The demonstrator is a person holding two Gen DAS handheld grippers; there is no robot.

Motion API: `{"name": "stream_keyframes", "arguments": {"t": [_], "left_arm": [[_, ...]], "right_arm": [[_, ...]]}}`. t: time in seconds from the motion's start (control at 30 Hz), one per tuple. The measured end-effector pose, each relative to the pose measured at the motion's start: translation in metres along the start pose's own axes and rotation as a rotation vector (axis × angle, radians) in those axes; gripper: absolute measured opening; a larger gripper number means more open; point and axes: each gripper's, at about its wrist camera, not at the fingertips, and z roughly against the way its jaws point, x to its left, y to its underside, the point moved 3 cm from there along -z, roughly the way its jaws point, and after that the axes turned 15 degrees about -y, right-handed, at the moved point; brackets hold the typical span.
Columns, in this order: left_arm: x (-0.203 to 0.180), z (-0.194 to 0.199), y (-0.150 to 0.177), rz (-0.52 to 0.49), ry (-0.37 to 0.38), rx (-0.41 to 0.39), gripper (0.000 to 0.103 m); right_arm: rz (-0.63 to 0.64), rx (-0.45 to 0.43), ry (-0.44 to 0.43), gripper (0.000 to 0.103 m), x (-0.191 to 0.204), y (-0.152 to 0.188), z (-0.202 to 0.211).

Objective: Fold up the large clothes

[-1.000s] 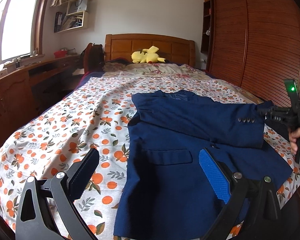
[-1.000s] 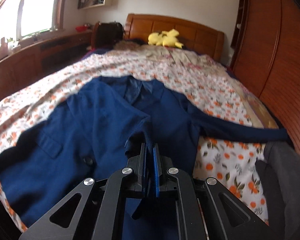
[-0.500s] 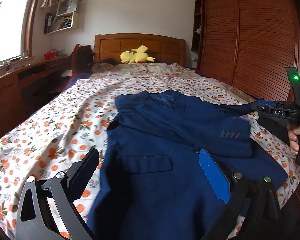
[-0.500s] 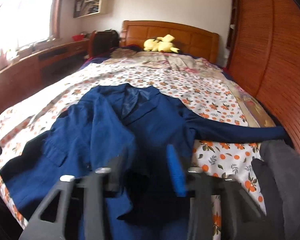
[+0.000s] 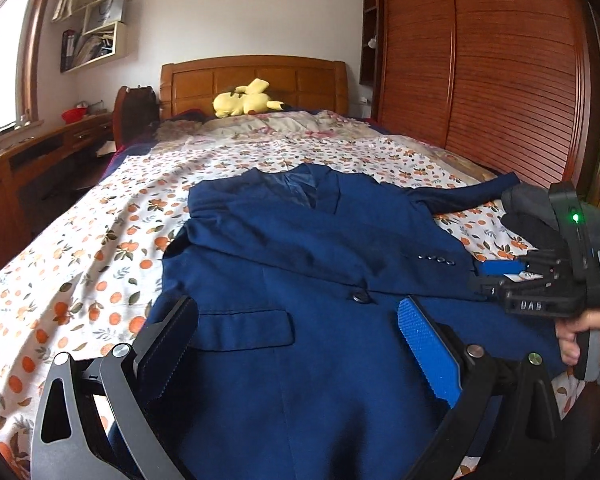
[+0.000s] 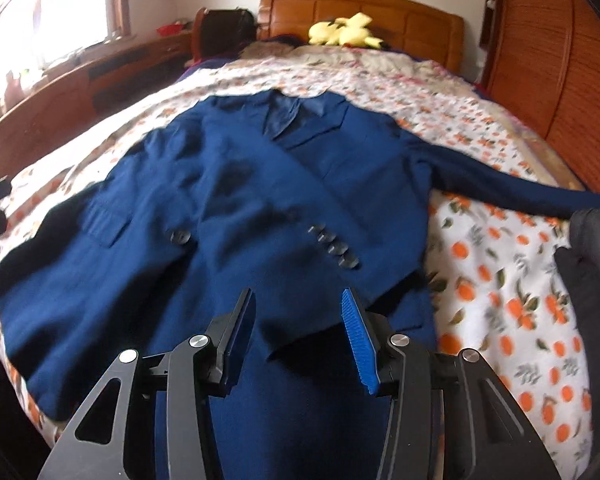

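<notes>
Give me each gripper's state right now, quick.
Left gripper: open, holding nothing, above the jacket.
Right gripper: open, holding nothing.

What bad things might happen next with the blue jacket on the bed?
The folded sleeve only rests loosely on the blue jacket, so it may slide off. The other sleeve stretches toward the bed's edge and might drag down. Both hand-held grippers, left and right, are open and hold nothing, so a careless nudge might wrinkle the fabric.
</notes>
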Motion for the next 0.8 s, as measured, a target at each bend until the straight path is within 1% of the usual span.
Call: {"name": "stream_keyframes", "arguments": {"t": [0.1, 0.2, 0.27, 0.3, 0.33, 0.37, 0.43, 0.6, 0.73, 0.8], "left_arm": [[-0.002, -0.002, 0.001, -0.003, 0.002, 0.007, 0.101], [-0.002, -0.003, 0.002, -0.002, 0.001, 0.009, 0.100], [-0.002, -0.004, 0.002, 0.001, 0.002, 0.013, 0.100], [-0.001, -0.004, 0.002, 0.002, 0.002, 0.014, 0.100], [-0.001, -0.005, 0.003, 0.002, 0.002, 0.015, 0.100], [-0.001, -0.004, 0.002, 0.002, 0.001, 0.015, 0.100], [-0.001, -0.004, 0.002, 0.003, 0.003, 0.012, 0.100], [0.002, -0.004, 0.001, 0.003, 0.000, 0.008, 0.101], [0.003, -0.003, 0.002, 0.004, -0.002, 0.010, 0.101], [0.004, -0.003, 0.002, 0.003, -0.005, 0.010, 0.101]], "right_arm": [[0.010, 0.028, -0.007, 0.043, 0.004, 0.007, -0.006], [0.039, 0.055, 0.006, 0.037, 0.007, 0.010, -0.012], [0.068, 0.065, 0.026, 0.021, 0.010, 0.010, -0.014], [0.084, 0.069, 0.035, 0.016, 0.011, 0.009, -0.015], [0.101, 0.074, 0.029, 0.004, 0.014, 0.008, -0.015], [0.108, 0.073, 0.028, 0.003, 0.015, 0.006, -0.014], [0.125, 0.050, 0.064, 0.002, 0.018, 0.000, -0.006], [0.154, -0.038, -0.001, 0.002, 0.037, -0.022, 0.030], [0.186, -0.037, -0.057, 0.002, 0.054, -0.027, 0.045], [0.201, -0.018, -0.088, 0.002, 0.064, -0.022, 0.046]]}}
